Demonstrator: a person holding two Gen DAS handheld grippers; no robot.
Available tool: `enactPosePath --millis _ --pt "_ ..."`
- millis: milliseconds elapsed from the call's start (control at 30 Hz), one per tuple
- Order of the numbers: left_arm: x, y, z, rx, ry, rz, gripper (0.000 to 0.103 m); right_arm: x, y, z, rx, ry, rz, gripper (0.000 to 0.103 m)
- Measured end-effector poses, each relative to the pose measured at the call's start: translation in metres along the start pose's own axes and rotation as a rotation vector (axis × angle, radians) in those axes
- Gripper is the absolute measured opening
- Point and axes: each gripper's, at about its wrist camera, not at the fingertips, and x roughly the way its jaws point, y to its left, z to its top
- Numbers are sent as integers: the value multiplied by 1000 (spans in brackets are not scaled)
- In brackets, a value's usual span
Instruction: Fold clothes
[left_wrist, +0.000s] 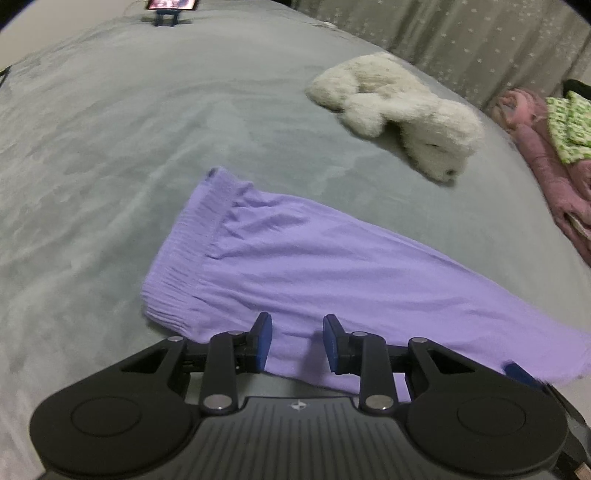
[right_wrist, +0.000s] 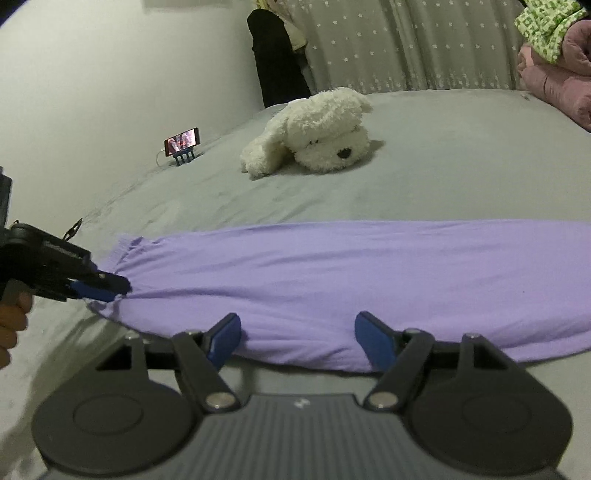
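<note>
Cloth is what both tools meet here: a lilac garment (left_wrist: 295, 258) lies spread flat on the grey bed (left_wrist: 110, 147), its gathered waistband (left_wrist: 184, 240) at the left gripper's end and the rest running long and smooth past the right gripper.

In its own view we see the left gripper (left_wrist: 297, 341) angled down over the garment just beside the waistband. Its blue pads (left_wrist: 263, 341) stand a modest way apart, with lilac fabric showing in the gap. From the right wrist camera the same tool comes in from the left, held by a hand (right_wrist: 11, 325) at the frame's edge. Its tips sit right on the near edge of the cloth, and creases fan out from that spot. That may mean a small fold is pinched, but the frames are blurred there, so we cannot tell whether the pads truly bite or only rest on the fabric.

The right gripper (right_wrist: 299, 332) is spread wide, its two pads well apart. The garment's near edge runs across the space between them. Neither pad presses on the cloth, so we read it as released and holding nothing.

Further back on the bed a white plush dog (right_wrist: 317, 136) lies on its side, well apart from the garment. A phone (right_wrist: 181, 141) with a lit screen stands propped on a small blue stand near the wall. A pink blanket (left_wrist: 546, 177) is heaped at the bed's far right edge.
</note>
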Motion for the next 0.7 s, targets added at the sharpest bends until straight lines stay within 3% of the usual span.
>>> enactPosePath --millis 167,300,433,567,700 --pt "-8 -31 -14 187 23 -160 28 18 -2 13 -27 52 23 72" --pt "-3 -61 -35 360 41 -218 28 25 -14 22 28 79 64 72" --pt "9 -85 -56 480 38 -181 28 29 -19 26 70 91 83 72" --pt "20 -98 -68 569 -12 -85 31 29 -17 26 67 93 71 71" --pt "20 -90 -53 454 -1 -109 31 1 -14 18 67 39 -12 70"
